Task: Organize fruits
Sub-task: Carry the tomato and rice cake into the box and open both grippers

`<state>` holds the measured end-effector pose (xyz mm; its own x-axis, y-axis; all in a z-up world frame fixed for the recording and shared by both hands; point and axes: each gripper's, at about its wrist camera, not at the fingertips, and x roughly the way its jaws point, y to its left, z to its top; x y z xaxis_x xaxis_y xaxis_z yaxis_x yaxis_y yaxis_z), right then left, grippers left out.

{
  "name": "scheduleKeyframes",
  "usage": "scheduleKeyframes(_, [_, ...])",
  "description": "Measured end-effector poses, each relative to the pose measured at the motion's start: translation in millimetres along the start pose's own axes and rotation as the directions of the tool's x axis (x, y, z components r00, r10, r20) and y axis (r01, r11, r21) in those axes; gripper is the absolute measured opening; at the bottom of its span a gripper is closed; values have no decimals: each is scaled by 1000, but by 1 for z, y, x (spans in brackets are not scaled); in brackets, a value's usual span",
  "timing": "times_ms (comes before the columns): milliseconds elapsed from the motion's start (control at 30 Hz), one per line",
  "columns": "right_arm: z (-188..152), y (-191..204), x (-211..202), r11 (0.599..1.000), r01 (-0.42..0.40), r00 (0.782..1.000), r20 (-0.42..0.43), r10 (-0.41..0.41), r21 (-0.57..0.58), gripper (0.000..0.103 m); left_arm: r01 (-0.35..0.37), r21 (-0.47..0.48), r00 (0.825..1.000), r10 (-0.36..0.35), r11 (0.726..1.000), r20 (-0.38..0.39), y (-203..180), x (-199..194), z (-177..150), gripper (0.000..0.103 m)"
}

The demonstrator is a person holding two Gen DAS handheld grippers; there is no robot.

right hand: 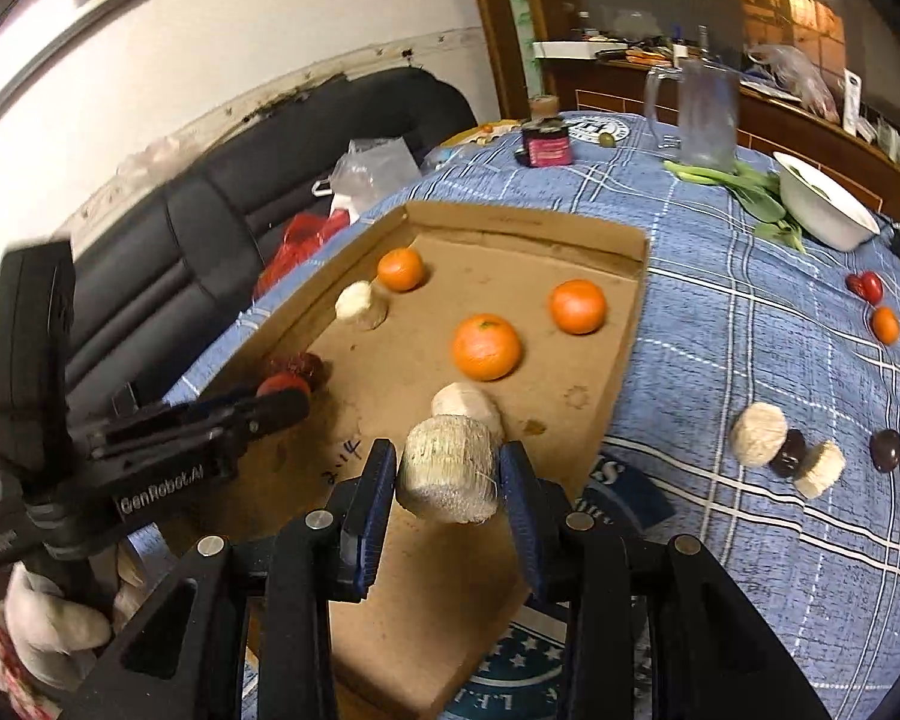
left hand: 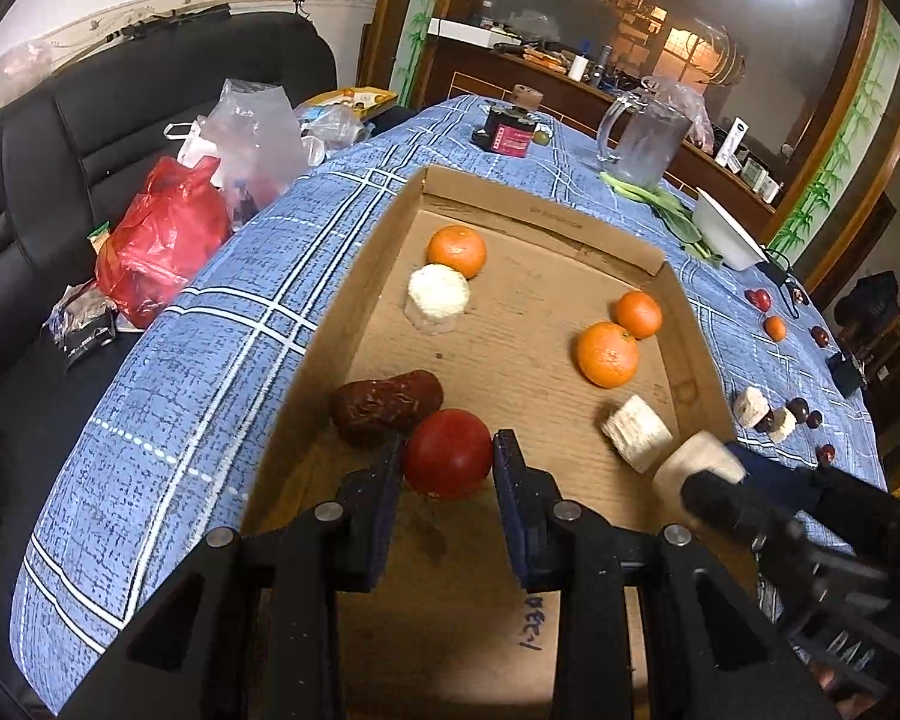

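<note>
Left gripper (left hand: pixel 447 450) clamped on a red round fruit (left hand: pixel 447 453) over the near left of the cardboard tray (left hand: pixel 546 210), right gripper (right hand: pixel 450 468) clamped on a pale cylindrical chunk (right hand: pixel 447 474) above the tray's near right, three oranges (left hand: pixel 606 354) farther inside

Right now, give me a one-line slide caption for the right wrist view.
Right claw carries a pale cylindrical sugarcane chunk over the shallow cardboard tray holding three round oranges.

The left claw (left hand: pixel 447 450) and the right claw (right hand: pixel 450 471) both tilt downward, each clamped on something.
</note>
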<state>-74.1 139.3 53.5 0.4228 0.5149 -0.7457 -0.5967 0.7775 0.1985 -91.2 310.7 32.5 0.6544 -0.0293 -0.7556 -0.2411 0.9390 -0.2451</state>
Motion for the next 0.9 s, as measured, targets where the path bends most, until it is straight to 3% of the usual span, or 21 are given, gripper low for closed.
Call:
scheduleKeyframes(267, [-3,15,7,996,52,999,-4,-52,-66,40,-7,15,1000,7,1000,-8,-2,6,2,30])
scheduleKeyframes(567, [-1,12,1,999,31,999,19,-30,-42,40,22,-16,1000,-22,1000,-7,1,4,2,31])
scheduleKeyframes(667, [0,11,-7,999,21,999,43,-19,-30,41,56,-36,998,-55,998,9,2,-4,3,49])
scheduleKeyframes(700, [1,10,-9,999,22,998,51,-20,-26,43,50,-40,998,-49,998,27,2,-9,4,62])
scheduleKeyframes(733, [1,9,-12,1000,23,998,60,-21,-19,48,51,-42,998,-49,998,40,2,-13,4,65])
scheduleKeyframes(900, [-1,-7,-31,998,12,994,105,-19,67,52,66,-39,997,-64,997,48,-1,-22,5,66])
